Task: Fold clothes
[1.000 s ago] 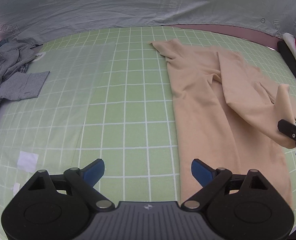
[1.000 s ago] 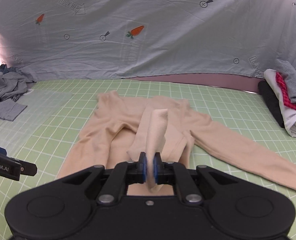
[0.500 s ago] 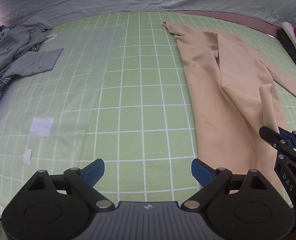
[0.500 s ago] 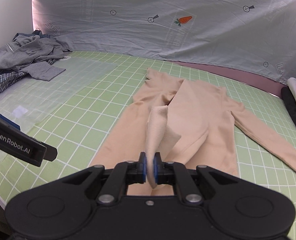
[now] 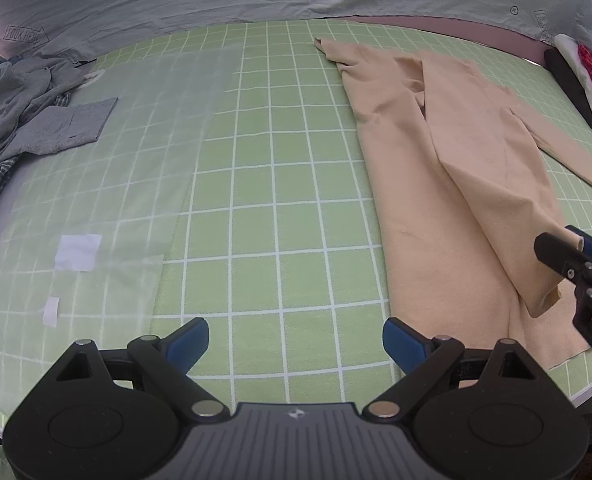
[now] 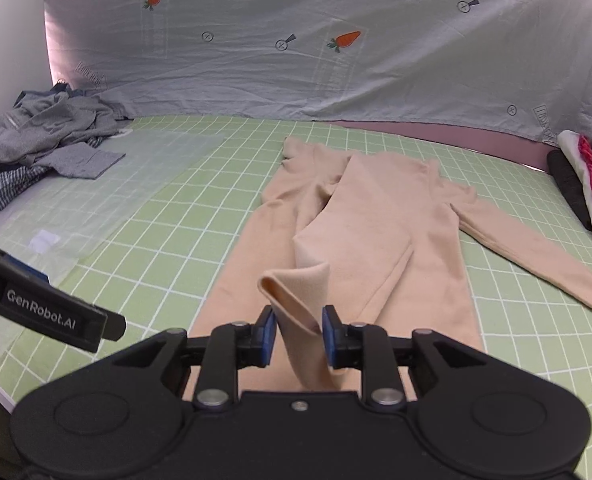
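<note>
The right gripper [image 6: 296, 330] opens its fingers around the sleeve cuff [image 6: 300, 300] it carried across the beige top [image 6: 392, 240], which lies spread near the bench's [image 5: 280, 200] right edge. The left gripper [image 5: 296, 340] hovers, fingers apart and empty, over bare mat. With the first sleeve laid in, the other sleeve [image 6: 536, 256] likely follows.

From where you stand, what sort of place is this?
Probably a staged clothes-folding table, not a home: a green grid mat, a carrot-print sheet hung as backdrop, a beige top spread out, and a grey clothes heap.
</note>
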`<act>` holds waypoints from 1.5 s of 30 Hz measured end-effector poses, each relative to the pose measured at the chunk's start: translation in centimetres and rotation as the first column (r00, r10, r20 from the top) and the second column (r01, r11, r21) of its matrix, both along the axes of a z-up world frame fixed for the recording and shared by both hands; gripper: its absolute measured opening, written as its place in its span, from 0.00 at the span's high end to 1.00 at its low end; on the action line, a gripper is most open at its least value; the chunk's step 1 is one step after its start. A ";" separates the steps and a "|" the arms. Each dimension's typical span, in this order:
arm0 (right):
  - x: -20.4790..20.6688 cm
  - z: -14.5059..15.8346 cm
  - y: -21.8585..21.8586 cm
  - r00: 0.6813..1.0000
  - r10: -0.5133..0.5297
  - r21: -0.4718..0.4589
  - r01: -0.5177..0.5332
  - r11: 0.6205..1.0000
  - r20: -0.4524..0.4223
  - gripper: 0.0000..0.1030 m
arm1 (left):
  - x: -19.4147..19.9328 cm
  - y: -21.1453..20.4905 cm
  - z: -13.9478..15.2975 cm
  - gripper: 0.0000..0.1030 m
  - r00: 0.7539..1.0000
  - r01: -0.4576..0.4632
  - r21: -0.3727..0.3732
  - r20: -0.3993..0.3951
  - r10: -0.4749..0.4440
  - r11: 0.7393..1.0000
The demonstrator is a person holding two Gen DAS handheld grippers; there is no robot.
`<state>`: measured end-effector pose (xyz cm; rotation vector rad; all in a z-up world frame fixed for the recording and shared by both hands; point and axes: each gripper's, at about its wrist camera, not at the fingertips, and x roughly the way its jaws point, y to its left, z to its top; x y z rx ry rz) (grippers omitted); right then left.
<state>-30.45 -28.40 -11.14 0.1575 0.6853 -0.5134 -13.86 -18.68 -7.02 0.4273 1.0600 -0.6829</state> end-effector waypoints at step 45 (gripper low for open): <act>-1.7 -1.0 -7.9 0.985 -0.147 0.094 0.155 0.983 -0.087 0.41 | 0.5 -9.0 -0.6 0.09 1.000 0.018 0.020 -0.005 -0.018 1.000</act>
